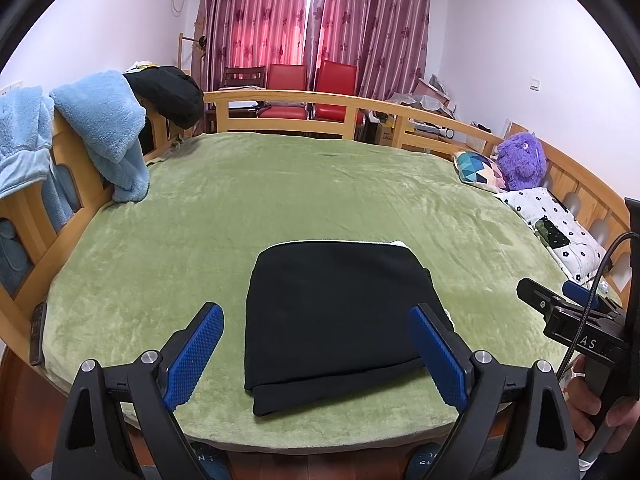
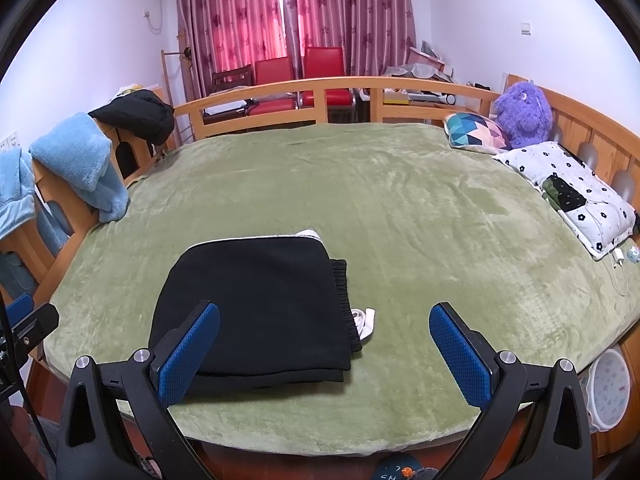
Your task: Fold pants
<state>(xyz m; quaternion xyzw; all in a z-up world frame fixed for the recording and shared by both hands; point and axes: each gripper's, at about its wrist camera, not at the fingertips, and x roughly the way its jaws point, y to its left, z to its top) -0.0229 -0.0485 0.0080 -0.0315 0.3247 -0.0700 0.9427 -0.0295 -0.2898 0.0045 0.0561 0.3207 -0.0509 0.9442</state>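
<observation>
You see a green plush blanket (image 2: 400,200) covering the bed, a fuzzy purple stuffed toy (image 2: 522,116) beside a geometric-patterned cushion (image 2: 474,130), and red chairs (image 2: 300,80) behind the wooden rail (image 2: 280,92).

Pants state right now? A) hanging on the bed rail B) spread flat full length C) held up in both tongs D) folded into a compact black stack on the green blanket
D: the black pants lie as a folded stack on the green blanket, with the left tongs and right tongs both open and holding nothing.

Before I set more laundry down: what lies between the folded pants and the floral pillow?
Only bare green blanket between the pants and pillow, clearest in the right wrist view.
</observation>
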